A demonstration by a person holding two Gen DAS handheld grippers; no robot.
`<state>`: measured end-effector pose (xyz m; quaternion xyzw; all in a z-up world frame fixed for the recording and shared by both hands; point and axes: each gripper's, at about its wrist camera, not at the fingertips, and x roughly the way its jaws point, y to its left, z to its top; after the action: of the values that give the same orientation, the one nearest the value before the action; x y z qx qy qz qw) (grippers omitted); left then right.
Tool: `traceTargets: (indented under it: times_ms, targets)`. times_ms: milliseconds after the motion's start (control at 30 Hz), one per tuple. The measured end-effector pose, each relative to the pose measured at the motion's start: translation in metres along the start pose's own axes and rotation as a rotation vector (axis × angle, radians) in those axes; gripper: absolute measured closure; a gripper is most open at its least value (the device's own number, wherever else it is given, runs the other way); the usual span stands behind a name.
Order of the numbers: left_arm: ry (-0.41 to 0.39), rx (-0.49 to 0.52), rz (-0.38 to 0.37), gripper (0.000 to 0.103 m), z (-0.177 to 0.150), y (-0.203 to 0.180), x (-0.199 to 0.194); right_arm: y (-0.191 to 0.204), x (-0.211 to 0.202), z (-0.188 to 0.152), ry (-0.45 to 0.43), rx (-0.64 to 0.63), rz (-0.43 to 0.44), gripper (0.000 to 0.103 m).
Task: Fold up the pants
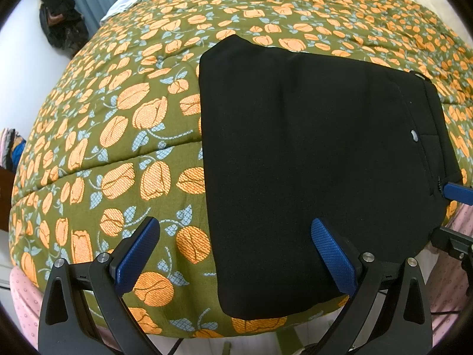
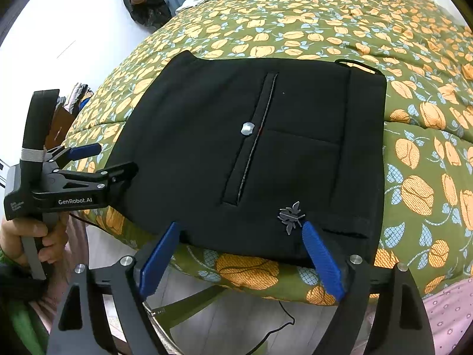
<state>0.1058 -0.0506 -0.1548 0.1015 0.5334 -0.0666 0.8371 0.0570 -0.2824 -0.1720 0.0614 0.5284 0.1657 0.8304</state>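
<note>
Folded black pants (image 2: 251, 153) flat on floral quilt (image 2: 414, 189) at bed edge, right gripper (image 2: 241, 254) spread wide over near hem, gripping nothing, left gripper (image 2: 97, 159) hand-held at left edge

Right gripper (image 1: 456, 192) mostly cut off by frame edge in left wrist view; dark bundle (image 2: 145, 0) by wall too blurry to identify; folded pants (image 2: 251, 153) hiding inner layers

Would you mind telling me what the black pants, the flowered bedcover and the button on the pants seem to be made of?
Pants: thick matte black knit or fleece, probably; no sheen, soft rounded edges.
Bedcover: quilted woven cloth, likely cotton; printed weave texture and stitched puffed seams.
Button: pale, shiny; metal or plastic, unclear.
</note>
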Motion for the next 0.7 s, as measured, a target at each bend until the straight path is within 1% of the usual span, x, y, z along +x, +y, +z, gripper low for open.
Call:
traceTargets:
  times_ms: [700]
  targets:
    - [0.0, 0.0, 0.0, 0.001, -0.0001, -0.0002, 0.0002, 0.0001, 0.0005, -0.0005, 0.001, -0.003, 0.0, 0.015]
